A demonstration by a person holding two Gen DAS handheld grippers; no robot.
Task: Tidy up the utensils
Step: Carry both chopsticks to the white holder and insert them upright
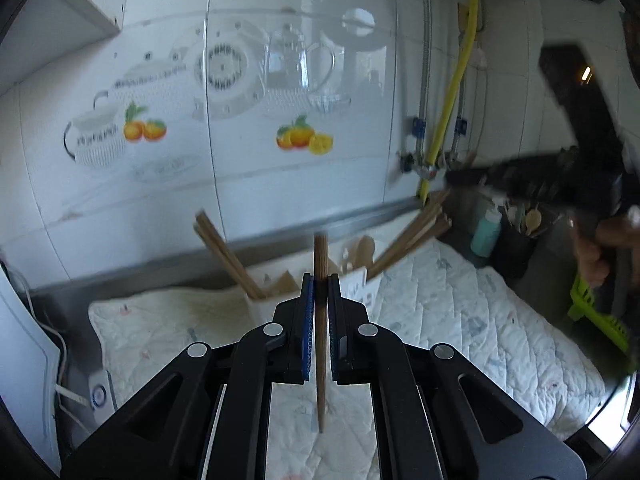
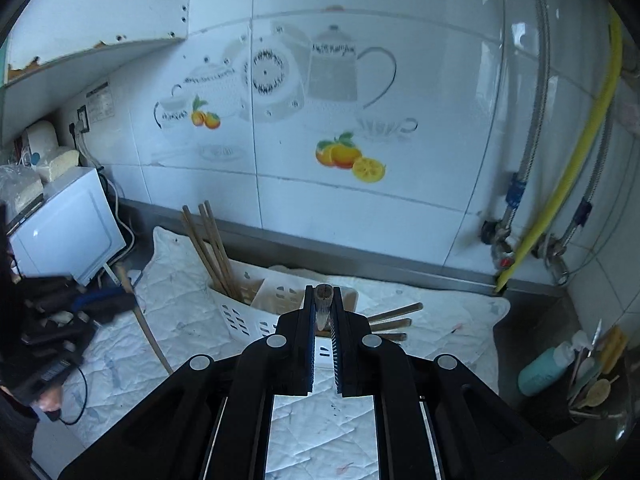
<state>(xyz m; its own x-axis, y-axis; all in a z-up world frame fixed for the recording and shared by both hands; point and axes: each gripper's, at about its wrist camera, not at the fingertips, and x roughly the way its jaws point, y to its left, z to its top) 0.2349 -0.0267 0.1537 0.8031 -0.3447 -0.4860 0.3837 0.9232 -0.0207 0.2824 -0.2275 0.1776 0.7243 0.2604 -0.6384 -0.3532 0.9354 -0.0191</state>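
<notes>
My left claw point(image 1: 319, 280) clamps one wooden chopstick point(image 1: 320, 320) upright; my right claw point(image 2: 323, 300) grips one utensil handle point(image 2: 323, 304). Three chopsticks point(image 2: 208, 248) stand in the white basket point(image 2: 240, 316) on the counter

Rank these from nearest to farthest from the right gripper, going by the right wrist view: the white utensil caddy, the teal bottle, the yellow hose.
1. White utensil caddy: just ahead of the right gripper, slightly left, on the quilted mat.
2. Teal bottle: off to the right, by the dark utensil holder.
3. Yellow hose: far right, running up the tiled wall.
</notes>
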